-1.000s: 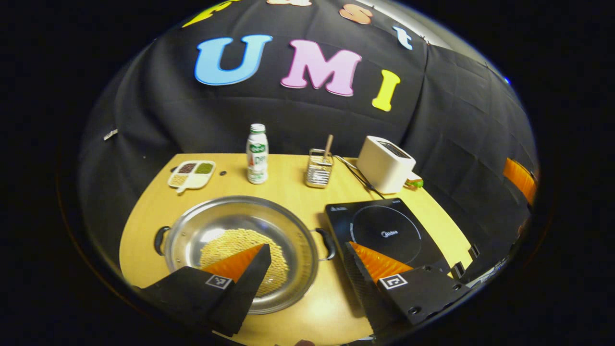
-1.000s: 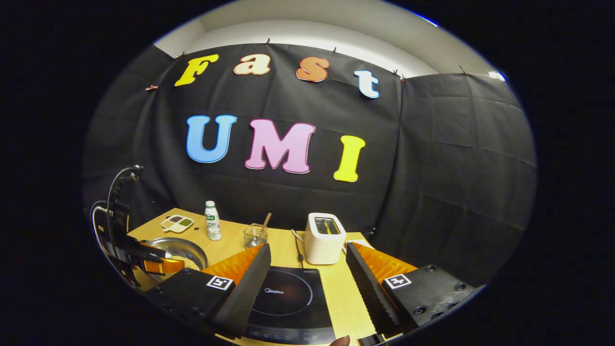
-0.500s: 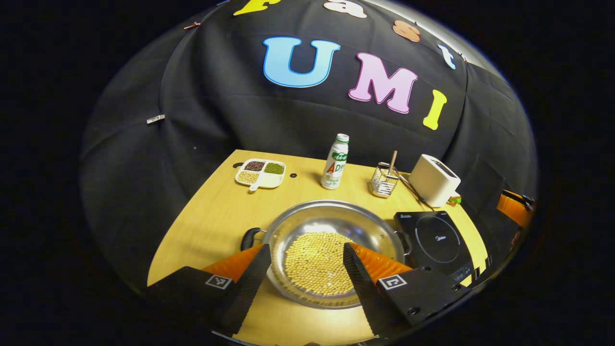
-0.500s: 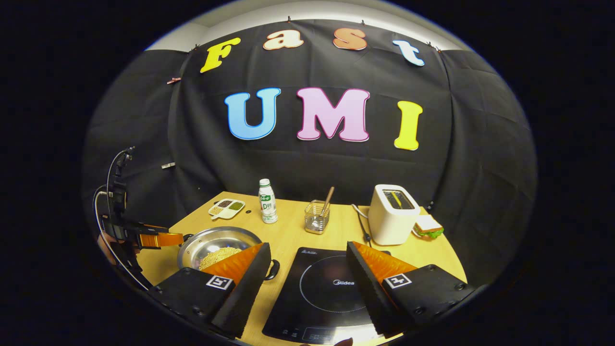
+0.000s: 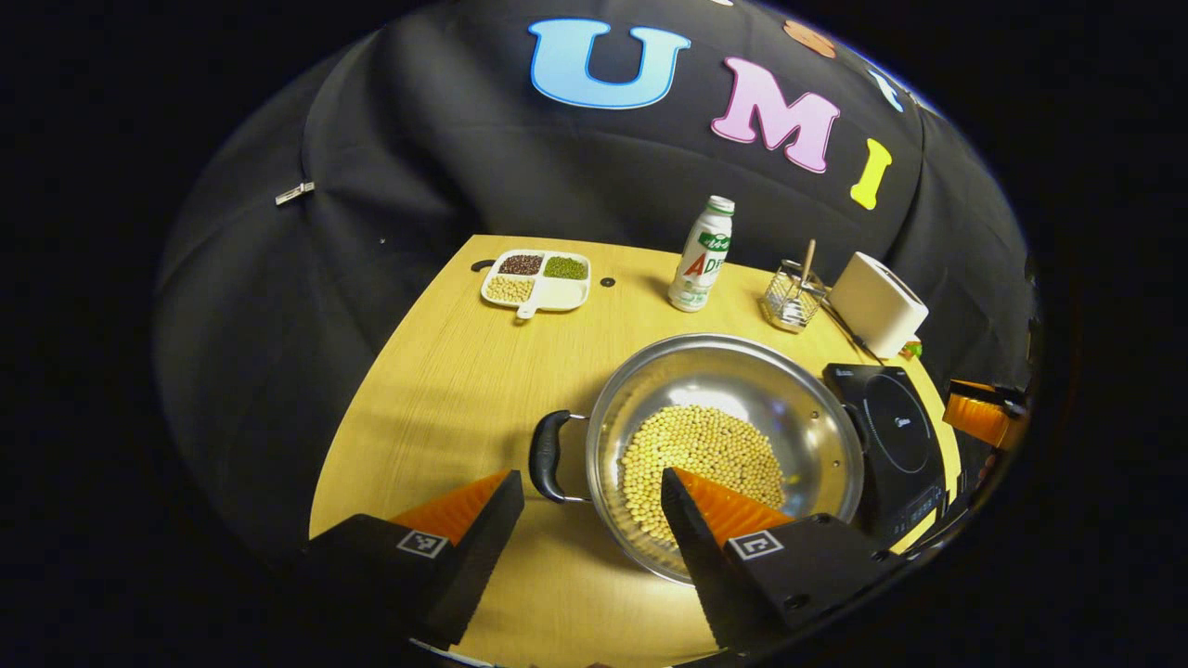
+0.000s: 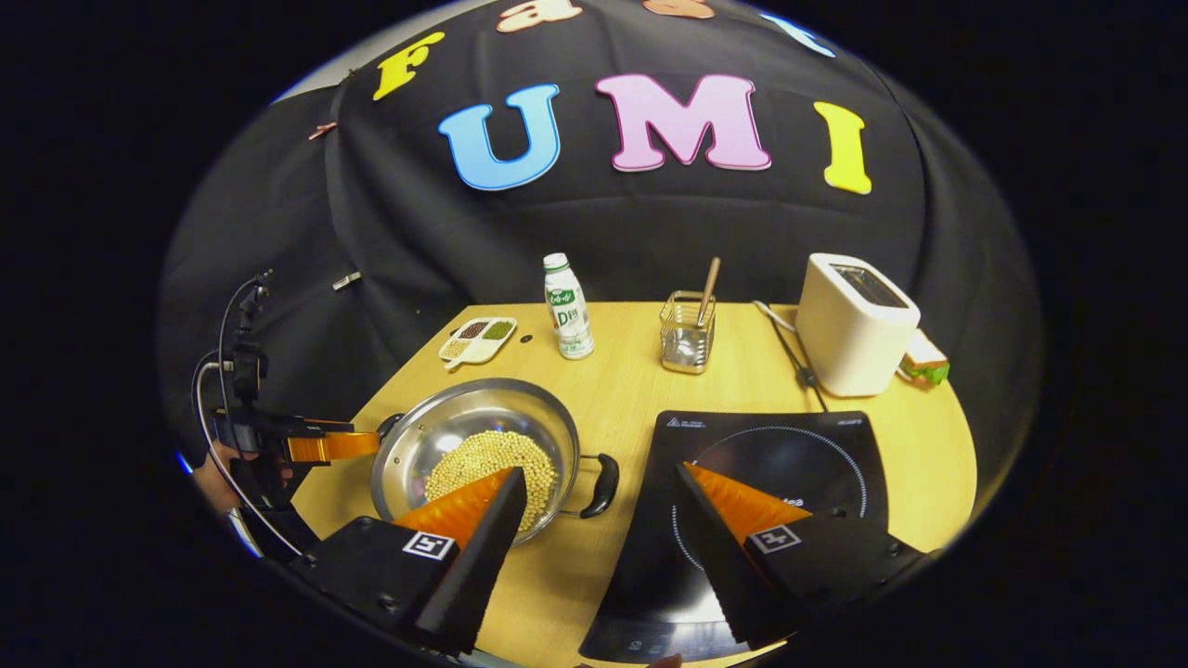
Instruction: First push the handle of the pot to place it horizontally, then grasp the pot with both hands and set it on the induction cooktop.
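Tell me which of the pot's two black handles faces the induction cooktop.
The handle on the pot's right side in the right gripper view, pointing at the induction cooktop; the other handle faces the left gripper.

Cloth-walled booth: table (image 6: 640, 390), toaster (image 6: 852, 323), cooktop (image 6: 817, 455).

Dim booth, bright table (image 5: 445, 390) (overhead glare on pot (image 5: 724, 445)), fisheye-bent edges, sharp focus.

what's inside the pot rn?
The pot holds a heap of pale yellow beans on its steel bottom. In the left gripper view, the left gripper's finger covers the near edge of the heap.
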A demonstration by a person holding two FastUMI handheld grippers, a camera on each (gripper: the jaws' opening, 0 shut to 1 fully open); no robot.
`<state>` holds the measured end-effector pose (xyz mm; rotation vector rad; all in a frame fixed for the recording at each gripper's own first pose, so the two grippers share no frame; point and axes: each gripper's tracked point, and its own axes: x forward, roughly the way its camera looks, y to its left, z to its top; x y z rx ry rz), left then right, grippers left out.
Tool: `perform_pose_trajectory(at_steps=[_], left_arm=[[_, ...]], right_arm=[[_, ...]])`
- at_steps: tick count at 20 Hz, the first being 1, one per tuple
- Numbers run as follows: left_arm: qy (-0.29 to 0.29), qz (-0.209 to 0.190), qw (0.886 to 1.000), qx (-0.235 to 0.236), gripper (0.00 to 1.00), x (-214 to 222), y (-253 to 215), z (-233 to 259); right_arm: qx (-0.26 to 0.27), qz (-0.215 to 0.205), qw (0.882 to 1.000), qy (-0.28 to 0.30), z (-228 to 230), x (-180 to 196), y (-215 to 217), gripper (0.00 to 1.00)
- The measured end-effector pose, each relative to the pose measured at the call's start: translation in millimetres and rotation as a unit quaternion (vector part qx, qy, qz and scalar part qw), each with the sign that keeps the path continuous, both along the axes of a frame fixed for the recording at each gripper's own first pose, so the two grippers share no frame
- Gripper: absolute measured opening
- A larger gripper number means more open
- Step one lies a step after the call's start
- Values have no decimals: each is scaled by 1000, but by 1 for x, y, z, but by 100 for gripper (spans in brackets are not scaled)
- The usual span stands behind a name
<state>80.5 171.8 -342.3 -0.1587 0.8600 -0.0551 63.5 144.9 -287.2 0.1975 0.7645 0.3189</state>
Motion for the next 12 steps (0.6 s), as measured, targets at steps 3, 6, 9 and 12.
perform_pose_trajectory(at_steps=[3,6,9,12], left_arm=[[14,-3,1000,2,90,16,5,-15],[38,-5,999,-18,85,19,-2,-34],[44,1,999,-30,82,25,0,-45],[34,1,999,-30,79,32,1,-46]], right_arm=[[9,10,999,30,-31,9,18,99],[6,21,998,63,-63,15,30,99],[19,11,995,97,-85,15,43,99],[22,-2,993,116,-104,18,50,99]])
